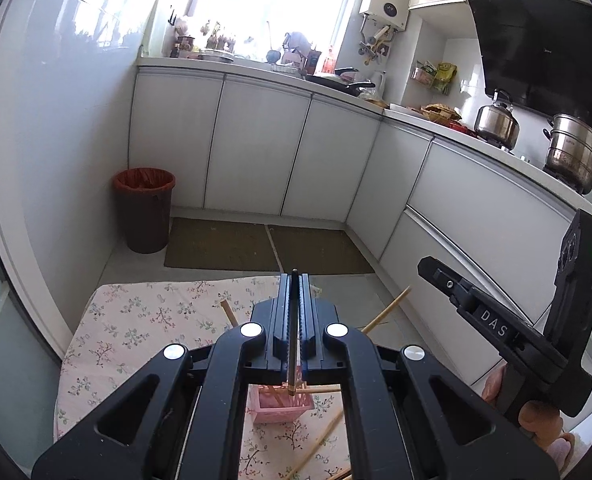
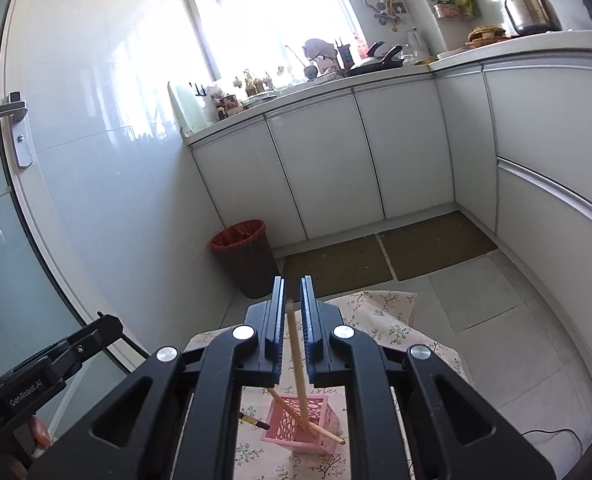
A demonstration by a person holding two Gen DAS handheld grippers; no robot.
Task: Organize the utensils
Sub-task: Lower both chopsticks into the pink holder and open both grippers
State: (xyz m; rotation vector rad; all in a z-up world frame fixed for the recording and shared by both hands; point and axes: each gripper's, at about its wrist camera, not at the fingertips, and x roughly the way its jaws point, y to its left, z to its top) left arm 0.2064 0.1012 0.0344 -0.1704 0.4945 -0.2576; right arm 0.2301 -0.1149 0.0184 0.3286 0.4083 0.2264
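My left gripper is shut on a dark chopstick that runs along its jaws, gold-tipped end hanging just over the pink slotted basket. In the right wrist view that gold tip pokes in beside the basket. My right gripper stands slightly open around a pale wooden chopstick, with a sliver of space on each side. Its lower end rests inside the basket, where another wooden chopstick lies slanted through the wall. Each gripper shows at the edge of the other view: the right gripper and the left gripper.
The basket stands on a floral cloth with loose wooden chopsticks on it. A brown bin with a red liner stands by the left wall. White cabinets line the far side and right. A hand holds the right gripper.
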